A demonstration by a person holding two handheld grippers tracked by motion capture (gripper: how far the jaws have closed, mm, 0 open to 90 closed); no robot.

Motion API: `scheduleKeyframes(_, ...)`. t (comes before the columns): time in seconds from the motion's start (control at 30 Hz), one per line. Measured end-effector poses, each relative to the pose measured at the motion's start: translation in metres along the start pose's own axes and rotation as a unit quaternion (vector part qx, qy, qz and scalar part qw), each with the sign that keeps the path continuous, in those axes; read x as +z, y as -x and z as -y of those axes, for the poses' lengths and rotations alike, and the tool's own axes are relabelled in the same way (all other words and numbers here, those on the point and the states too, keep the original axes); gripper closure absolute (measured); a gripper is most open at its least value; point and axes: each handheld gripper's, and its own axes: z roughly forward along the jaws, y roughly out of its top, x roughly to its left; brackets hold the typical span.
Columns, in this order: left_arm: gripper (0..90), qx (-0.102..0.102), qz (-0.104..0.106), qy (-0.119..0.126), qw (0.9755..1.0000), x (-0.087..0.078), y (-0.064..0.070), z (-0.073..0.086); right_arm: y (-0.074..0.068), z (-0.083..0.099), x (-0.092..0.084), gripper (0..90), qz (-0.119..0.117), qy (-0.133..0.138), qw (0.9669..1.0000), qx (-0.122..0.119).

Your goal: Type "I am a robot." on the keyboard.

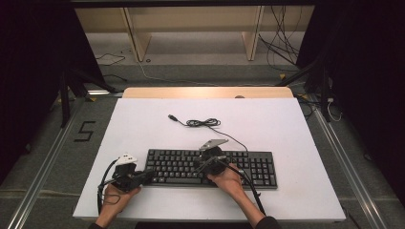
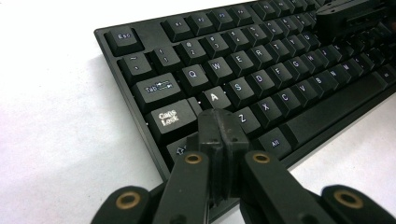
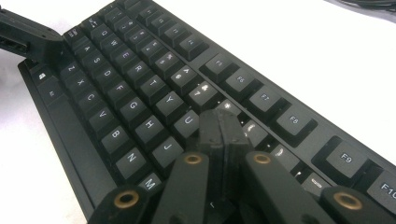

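Bright, even overhead light, dark surroundings (close views soft-focused, glare on white table (image 1: 143, 124)).

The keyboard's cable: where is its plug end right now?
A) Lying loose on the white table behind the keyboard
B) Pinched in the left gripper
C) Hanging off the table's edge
A: the cable coils on the white table behind the keyboard, its plug lying free.

Black keyboard (image 1: 210, 168) with white legends, black cable (image 1: 203, 123), black tools, on a white board (image 1: 143, 124).
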Motion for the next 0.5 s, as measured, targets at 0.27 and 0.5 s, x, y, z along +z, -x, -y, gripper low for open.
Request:
scheduleKeyframes(0.27,88.9,0.005,-0.004,0.002,1.0,-0.0004,0.0016,-0.0006,0.001,-0.0005,-0.0006,90.0,-0.003,0.001,1.0,0.007)
scheduleKeyframes(0.5,86.8,0.01,0.001,0.028,0.9996,-0.0054,0.0048,-0.0032,0.0029,-0.0032,-0.0096,89.5,-0.015,0.02,0.9995,0.017)
